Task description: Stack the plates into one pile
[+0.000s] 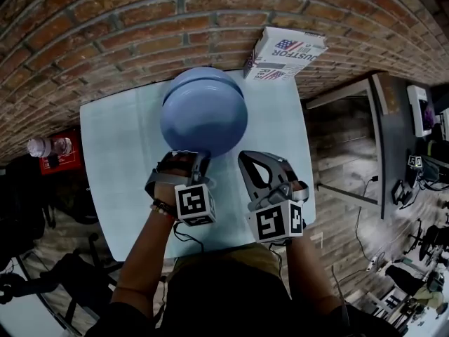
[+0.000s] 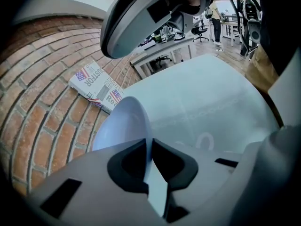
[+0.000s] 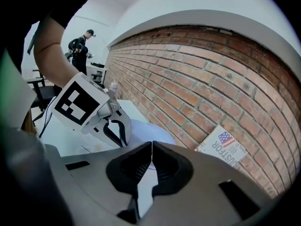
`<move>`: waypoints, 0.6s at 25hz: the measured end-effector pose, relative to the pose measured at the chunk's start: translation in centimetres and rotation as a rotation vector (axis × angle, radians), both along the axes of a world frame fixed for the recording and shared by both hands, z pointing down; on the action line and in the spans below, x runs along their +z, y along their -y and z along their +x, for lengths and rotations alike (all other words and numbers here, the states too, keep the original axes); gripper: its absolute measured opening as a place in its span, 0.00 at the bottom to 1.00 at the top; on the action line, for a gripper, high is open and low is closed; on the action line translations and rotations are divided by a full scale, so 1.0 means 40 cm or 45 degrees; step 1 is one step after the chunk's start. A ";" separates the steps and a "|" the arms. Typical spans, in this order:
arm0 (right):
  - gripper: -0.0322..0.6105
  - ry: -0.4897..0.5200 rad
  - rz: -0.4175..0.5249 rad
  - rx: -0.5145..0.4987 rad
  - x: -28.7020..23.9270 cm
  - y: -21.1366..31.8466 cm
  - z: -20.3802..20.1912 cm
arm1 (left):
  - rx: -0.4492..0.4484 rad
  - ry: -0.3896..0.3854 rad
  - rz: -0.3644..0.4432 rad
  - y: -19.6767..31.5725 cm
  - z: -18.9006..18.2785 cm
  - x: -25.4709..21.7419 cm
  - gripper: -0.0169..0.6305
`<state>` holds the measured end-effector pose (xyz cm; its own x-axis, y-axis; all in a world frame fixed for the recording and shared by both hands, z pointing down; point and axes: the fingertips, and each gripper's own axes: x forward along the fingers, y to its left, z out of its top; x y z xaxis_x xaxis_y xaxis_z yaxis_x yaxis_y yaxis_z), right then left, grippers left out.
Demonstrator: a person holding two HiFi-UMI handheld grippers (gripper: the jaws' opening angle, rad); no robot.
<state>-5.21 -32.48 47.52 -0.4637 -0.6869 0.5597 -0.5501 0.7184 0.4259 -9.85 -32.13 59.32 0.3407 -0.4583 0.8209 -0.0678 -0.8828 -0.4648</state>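
Head view: left gripper (image 1: 191,157) pinches a plate (image 1: 203,121) over the base plate (image 1: 198,74) at 12 o'clock, unreleased; right gripper (image 1: 251,163) closed, empty.

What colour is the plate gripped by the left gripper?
The plate is pale blue, best seen in the head view.

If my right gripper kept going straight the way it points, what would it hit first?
Probably the edge of the blue plate held in the left gripper; if it clears that, the brick wall.
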 end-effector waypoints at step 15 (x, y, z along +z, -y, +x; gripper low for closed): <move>0.11 -0.028 0.035 0.073 -0.033 -0.018 0.062 | -0.060 -0.026 -0.061 -0.009 -0.004 0.045 0.10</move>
<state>-2.74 -31.75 46.20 -0.4109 -0.7269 0.5502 -0.5800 0.6741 0.4574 -10.02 -31.75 61.13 0.3369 -0.4348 0.8351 -0.1189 -0.8995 -0.4204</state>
